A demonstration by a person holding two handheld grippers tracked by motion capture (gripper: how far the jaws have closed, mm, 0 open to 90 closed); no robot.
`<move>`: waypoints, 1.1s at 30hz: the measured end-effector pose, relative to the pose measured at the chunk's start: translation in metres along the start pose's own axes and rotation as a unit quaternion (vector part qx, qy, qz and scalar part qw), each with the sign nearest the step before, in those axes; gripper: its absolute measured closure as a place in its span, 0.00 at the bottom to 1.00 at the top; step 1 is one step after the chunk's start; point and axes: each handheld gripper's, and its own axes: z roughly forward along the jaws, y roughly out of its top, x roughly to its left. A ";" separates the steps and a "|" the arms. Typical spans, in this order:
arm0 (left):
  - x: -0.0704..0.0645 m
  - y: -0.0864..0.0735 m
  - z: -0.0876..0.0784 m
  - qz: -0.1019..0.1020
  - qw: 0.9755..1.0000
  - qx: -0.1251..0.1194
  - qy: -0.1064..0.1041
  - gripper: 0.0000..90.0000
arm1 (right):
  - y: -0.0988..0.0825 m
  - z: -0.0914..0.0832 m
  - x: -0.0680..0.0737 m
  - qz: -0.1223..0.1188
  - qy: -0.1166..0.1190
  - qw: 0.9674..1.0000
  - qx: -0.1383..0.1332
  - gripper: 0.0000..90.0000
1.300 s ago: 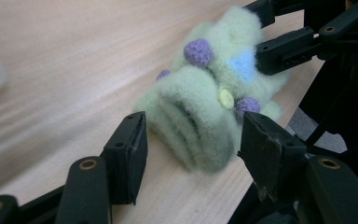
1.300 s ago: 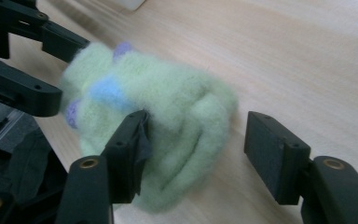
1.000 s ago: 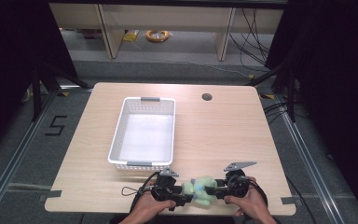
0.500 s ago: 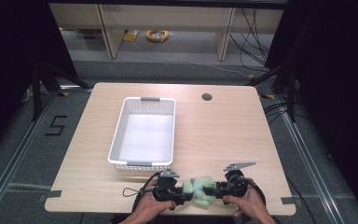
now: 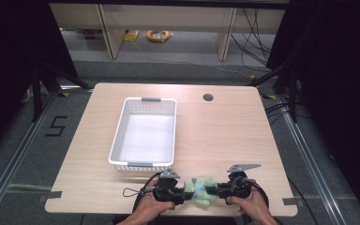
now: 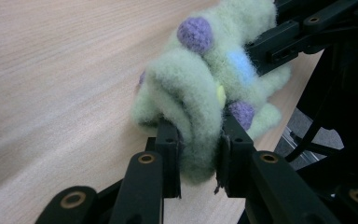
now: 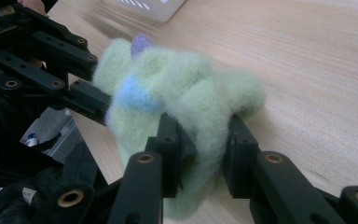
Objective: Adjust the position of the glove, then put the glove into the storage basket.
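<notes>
A fluffy pale-green cloth [image 5: 201, 190] with purple and blue dots lies bunched near the table's front edge. My left gripper [image 5: 185, 193] grips its left side; in the left gripper view its jaws have just been closing and now pinch a fold of the cloth [image 6: 200, 107], left gripper [image 6: 196, 151]. From the right, my right gripper [image 5: 214, 190] holds the other side; its jaws have also just been closing and squeeze a fold of the cloth [image 7: 177, 93], right gripper [image 7: 204, 144]. Both hands rest low at the table edge.
A white perforated basket [image 5: 117, 140] stands on the wooden table [image 5: 225, 136] behind the cloth, left of centre. A round cable hole [image 5: 208, 97] sits at the back right. Shelving and cables lie beyond the table.
Both grippers' jaws have closed in on the cloth, which looks more squeezed between them. The hands have stayed where they were.
</notes>
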 end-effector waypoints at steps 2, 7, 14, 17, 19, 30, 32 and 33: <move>0.000 0.001 0.000 0.001 1.000 0.003 -0.005 0.81 | 0.000 -0.002 0.001 0.001 0.005 1.000 -0.001 0.80; -0.001 0.004 -0.004 0.010 1.000 0.000 -0.006 0.82 | -0.001 -0.004 0.003 0.001 0.007 1.000 -0.008 0.81; -0.001 0.003 -0.008 0.009 1.000 -0.003 -0.005 0.82 | 0.000 -0.003 0.009 0.012 0.011 1.000 -0.011 0.81; -0.001 0.003 -0.010 0.011 1.000 -0.003 -0.006 0.82 | 0.000 -0.001 0.010 0.008 0.012 1.000 -0.013 0.81; 0.000 0.003 -0.013 0.014 1.000 -0.004 -0.004 0.82 | 0.001 0.000 0.011 0.007 0.012 1.000 -0.016 0.81; -0.002 0.005 -0.023 0.026 1.000 -0.010 -0.006 0.82 | 0.005 -0.002 0.018 -0.013 0.005 1.000 -0.025 0.81; -0.003 0.006 -0.027 0.028 0.999 -0.018 -0.001 0.82 | 0.008 -0.003 0.021 -0.020 0.003 0.999 -0.029 0.81; -0.002 0.006 -0.029 0.030 0.999 -0.016 -0.006 0.82 | 0.010 -0.003 0.023 -0.018 0.003 0.999 -0.028 0.81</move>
